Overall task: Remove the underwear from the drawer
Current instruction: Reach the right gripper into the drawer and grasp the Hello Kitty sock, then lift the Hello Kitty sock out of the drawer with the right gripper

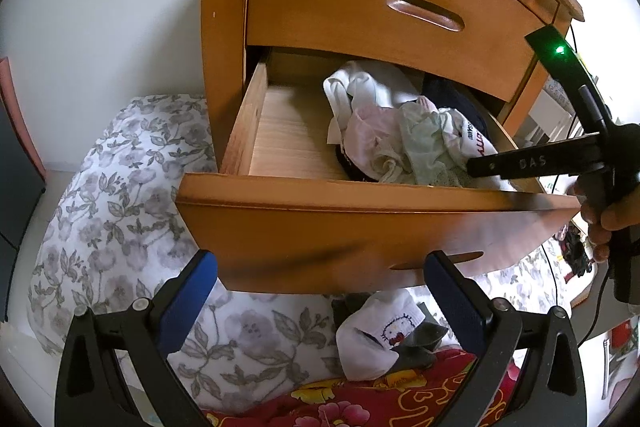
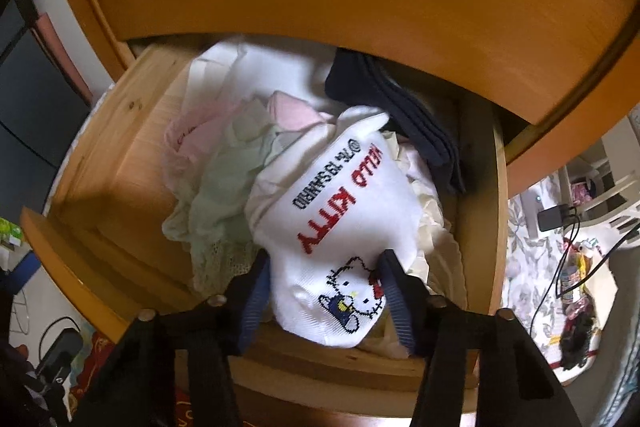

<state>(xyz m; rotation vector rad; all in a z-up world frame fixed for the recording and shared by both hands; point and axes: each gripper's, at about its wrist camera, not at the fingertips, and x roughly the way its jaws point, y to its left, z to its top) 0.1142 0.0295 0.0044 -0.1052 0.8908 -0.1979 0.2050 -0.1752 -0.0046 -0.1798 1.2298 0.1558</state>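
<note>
Tongs are seen in both views, one pair per hand. Right tongs (image 2: 324, 291), black with ribbed blue pads, are reached into the open lower wooden drawer (image 1: 360, 195) of an orange-brown bedside cabinet (image 1: 224, 27). Between their pads lies a white knitted garment printed with a cartoon cat and red lettering (image 2: 332, 227); the pads appear to be pressed against its two sides, so a grip on it is judged likely, though full closure cannot be confirmed. Left tongs (image 1: 320, 303) are held spread wide and empty, just below the drawer front, above a grey floral bedcover (image 1: 120, 227).

Inside the drawer, the white garment is placed at the front right corner, on top of a loose heap: a pale green lacy piece (image 2: 224, 203) to its left, a pale pink piece (image 2: 188, 143) further left, a dark navy folded item (image 2: 404, 119) behind it toward the back, and cream fabric beneath. Bare wood is seen in the drawer's left half. Below the drawer front, a second white cartoon-cat piece (image 1: 380, 339) lies on the bedding beside grey fabric.

For this step to be done well, the white garment is best pinched through a firm fold and lifted straight up over the drawer's front edge, slowly, so that the green lace and cream fabric under it are not dragged out too.
</note>
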